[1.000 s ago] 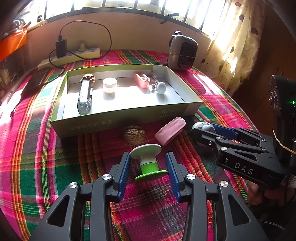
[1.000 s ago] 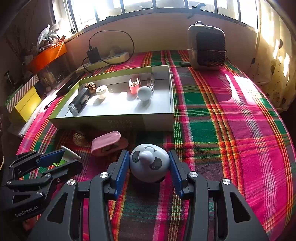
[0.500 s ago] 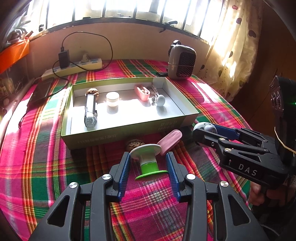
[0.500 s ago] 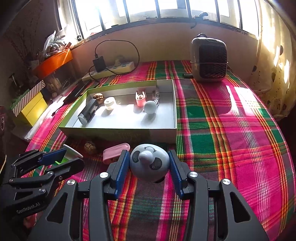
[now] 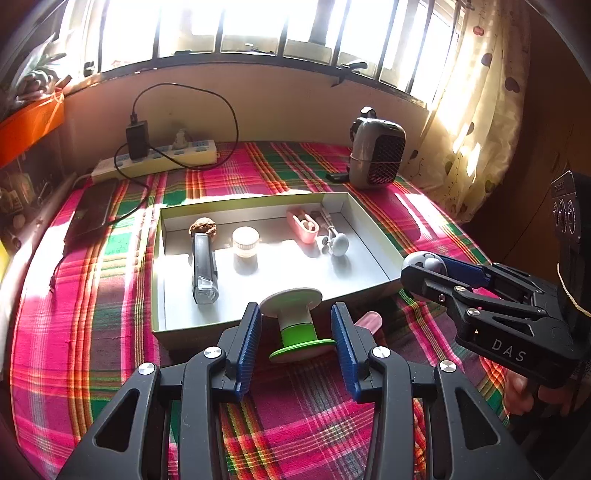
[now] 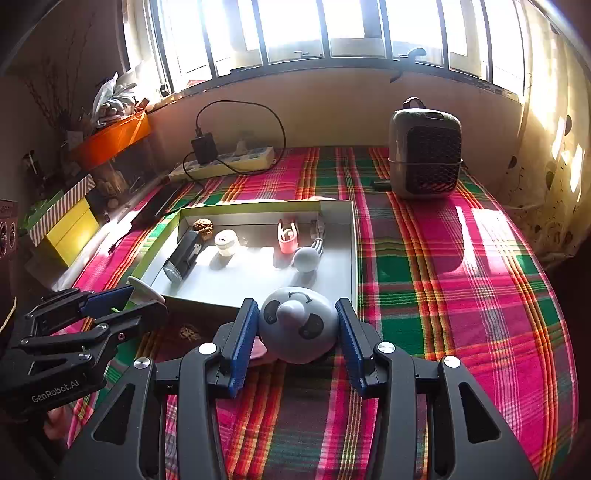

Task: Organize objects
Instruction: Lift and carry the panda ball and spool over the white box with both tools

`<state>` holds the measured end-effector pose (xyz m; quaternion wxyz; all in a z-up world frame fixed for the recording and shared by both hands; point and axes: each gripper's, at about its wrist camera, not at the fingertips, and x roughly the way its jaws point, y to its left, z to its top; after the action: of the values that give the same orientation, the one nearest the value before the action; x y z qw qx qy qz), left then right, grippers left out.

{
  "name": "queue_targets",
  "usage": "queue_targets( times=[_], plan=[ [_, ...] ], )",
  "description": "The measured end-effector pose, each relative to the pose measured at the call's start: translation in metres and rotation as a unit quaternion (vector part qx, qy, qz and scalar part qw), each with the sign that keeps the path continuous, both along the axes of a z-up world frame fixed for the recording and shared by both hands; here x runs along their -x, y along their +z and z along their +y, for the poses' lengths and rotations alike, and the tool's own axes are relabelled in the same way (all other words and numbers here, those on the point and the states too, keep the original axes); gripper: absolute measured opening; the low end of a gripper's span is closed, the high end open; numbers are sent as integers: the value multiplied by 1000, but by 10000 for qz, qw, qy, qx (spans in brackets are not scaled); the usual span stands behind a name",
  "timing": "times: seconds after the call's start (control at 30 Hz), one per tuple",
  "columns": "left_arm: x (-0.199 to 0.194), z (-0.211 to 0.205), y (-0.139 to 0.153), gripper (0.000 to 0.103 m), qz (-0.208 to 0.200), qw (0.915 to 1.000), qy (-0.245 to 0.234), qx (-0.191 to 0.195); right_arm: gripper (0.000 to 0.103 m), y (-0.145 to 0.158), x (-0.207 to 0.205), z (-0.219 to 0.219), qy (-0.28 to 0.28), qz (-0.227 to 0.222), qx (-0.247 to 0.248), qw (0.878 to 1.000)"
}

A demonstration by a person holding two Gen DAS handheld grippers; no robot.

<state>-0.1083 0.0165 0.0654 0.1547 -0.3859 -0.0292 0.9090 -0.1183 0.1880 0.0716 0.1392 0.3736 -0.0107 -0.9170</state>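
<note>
My left gripper (image 5: 295,334) clamps spool (image 5: 295,321); right gripper (image 6: 295,328) clamps panda ball (image 6: 297,325). Both above cloth, near box (image 5: 373,236). Clear front wall, lower level into bare floor.

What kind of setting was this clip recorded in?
Most likely a room in a home: a table under a plaid cloth by a barred window, with a curtain, a power strip and a small heater.

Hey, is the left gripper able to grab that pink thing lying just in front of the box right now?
Probably not yet: the left gripper is already shut on the green and white spool, so its jaws are full. The pink piece lies just beyond its right finger.
</note>
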Motion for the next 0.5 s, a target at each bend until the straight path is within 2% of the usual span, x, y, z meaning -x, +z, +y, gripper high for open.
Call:
queue_targets(
  times=[0.5],
  plan=[
    [57,-7,-13,37,-196,9997,112,107,44,-11,50,-17,144,-196,-203,9995]
  ],
)
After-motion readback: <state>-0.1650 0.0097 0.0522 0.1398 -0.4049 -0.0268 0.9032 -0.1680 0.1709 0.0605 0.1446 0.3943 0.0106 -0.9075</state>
